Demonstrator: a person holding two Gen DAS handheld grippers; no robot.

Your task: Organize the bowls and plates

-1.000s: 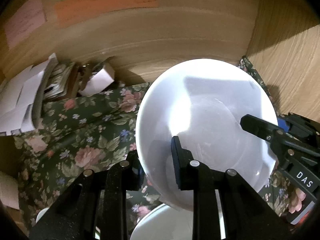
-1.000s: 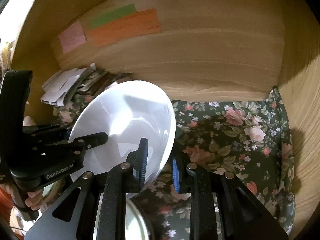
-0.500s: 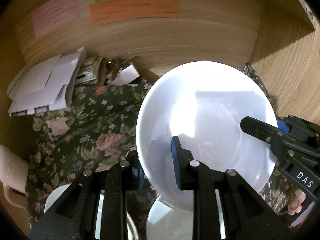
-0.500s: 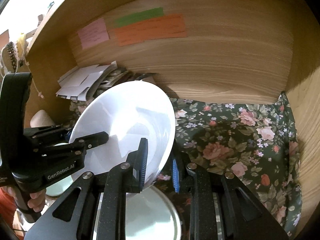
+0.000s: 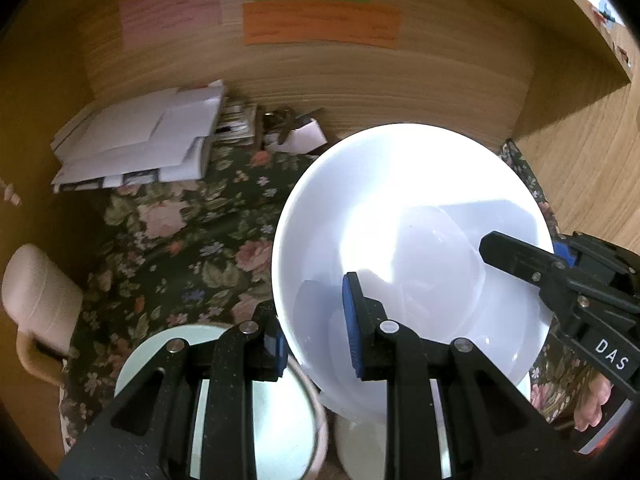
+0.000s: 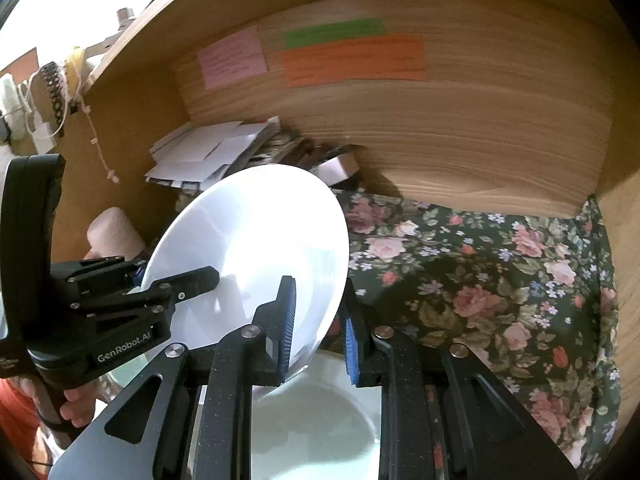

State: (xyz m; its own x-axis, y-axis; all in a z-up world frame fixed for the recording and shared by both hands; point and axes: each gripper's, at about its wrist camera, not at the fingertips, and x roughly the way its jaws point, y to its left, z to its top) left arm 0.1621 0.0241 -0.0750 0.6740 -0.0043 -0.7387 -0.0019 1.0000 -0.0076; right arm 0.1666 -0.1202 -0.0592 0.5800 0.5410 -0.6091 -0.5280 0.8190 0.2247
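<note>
A wide white bowl (image 5: 400, 220) hangs tilted above the floral shelf liner (image 5: 180, 248), held by both grippers. My left gripper (image 5: 316, 332) is shut on its near rim, one blue pad inside the bowl and the other beneath it. In the right wrist view the same bowl (image 6: 248, 240) shows edge-on, and my right gripper (image 6: 318, 332) is shut on the rim at the opposite side. Under the bowl sit a pale green dish (image 5: 256, 400) and a white dish (image 6: 320, 420), both partly hidden by the fingers.
A stack of white papers (image 5: 140, 140) and small clutter lie at the back left of the wooden alcove. A beige mug (image 5: 36, 300) stands at the left edge. Coloured notes (image 5: 320, 20) are stuck to the back wall. A wooden side wall (image 5: 580, 160) rises close on the right.
Both grippers have carried the bowl back from the rear wall and slightly upward. The mug and the dishes underneath have come into view.
</note>
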